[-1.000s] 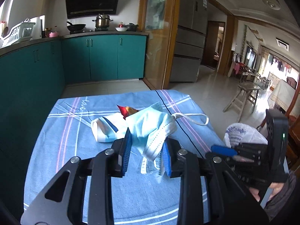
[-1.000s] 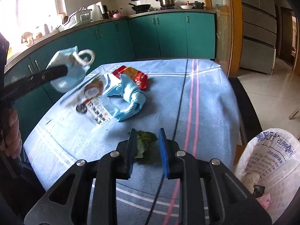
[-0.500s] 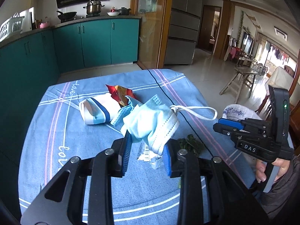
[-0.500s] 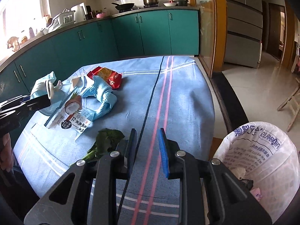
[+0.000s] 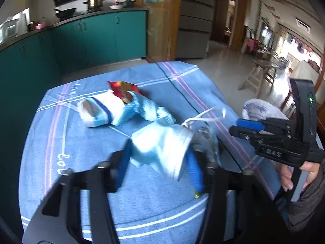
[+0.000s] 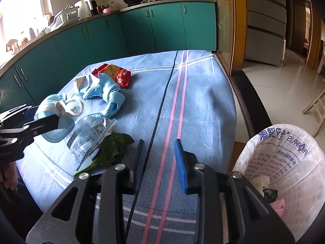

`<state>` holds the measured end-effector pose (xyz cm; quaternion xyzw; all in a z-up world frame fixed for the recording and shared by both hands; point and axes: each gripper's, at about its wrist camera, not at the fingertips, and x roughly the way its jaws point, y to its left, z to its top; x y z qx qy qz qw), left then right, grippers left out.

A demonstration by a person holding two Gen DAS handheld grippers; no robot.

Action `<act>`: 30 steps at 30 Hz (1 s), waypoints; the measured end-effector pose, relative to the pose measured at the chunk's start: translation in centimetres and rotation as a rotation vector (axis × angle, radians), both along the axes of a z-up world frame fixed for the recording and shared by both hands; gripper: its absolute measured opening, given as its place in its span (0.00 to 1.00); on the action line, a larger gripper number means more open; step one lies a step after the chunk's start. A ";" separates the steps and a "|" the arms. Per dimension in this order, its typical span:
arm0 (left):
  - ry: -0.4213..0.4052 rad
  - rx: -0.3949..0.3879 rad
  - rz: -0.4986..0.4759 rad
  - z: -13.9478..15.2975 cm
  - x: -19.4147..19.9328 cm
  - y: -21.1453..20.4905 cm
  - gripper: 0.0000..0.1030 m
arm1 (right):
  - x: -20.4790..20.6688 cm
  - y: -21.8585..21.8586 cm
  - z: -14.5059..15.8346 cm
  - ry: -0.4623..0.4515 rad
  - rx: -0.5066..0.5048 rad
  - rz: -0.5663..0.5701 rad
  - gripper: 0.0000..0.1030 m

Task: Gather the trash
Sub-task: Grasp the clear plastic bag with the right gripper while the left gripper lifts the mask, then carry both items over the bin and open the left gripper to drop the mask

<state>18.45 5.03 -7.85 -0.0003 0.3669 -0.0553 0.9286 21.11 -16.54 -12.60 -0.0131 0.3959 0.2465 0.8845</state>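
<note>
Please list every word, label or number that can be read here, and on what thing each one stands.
"DAS": on the right gripper body.
"Love": on the blue tablecloth, far corner.
"PHARMPLUS": on the white bin bag, seen mirrored.
Clear wrapper print, red snack packet print: too small to read.

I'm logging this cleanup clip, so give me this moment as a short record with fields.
surface: table with blue striped cloth
left claw: jaws opening, face mask between them
right claw: jaws opening, nothing between them
loose trash: red snack packet, clear wrapper, green leaf
bin: white-lined trash bin beside the table, partly filled
</note>
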 end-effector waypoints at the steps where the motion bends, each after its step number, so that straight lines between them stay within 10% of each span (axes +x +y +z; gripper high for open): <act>1: -0.003 -0.012 0.013 0.1 -0.1 0.5 0.31 | 0.0 0.0 0.0 0.005 0.014 0.003 0.36; 8: -0.068 -0.095 0.162 1.5 -0.7 4.2 0.30 | -0.5 2.0 0.5 0.043 0.135 0.126 0.44; 13: -0.062 -0.112 0.207 1.6 -0.7 5.3 0.30 | -1.1 4.2 1.8 -0.001 0.209 0.177 0.83; 24: -0.036 -0.093 0.224 1.4 -0.7 5.7 0.30 | -1.0 10.7 0.0 -0.038 -0.022 0.205 0.88; 30: -0.048 -0.102 0.236 1.7 -0.8 6.0 0.30 | -1.9 10.5 0.2 -0.067 -0.033 0.241 0.71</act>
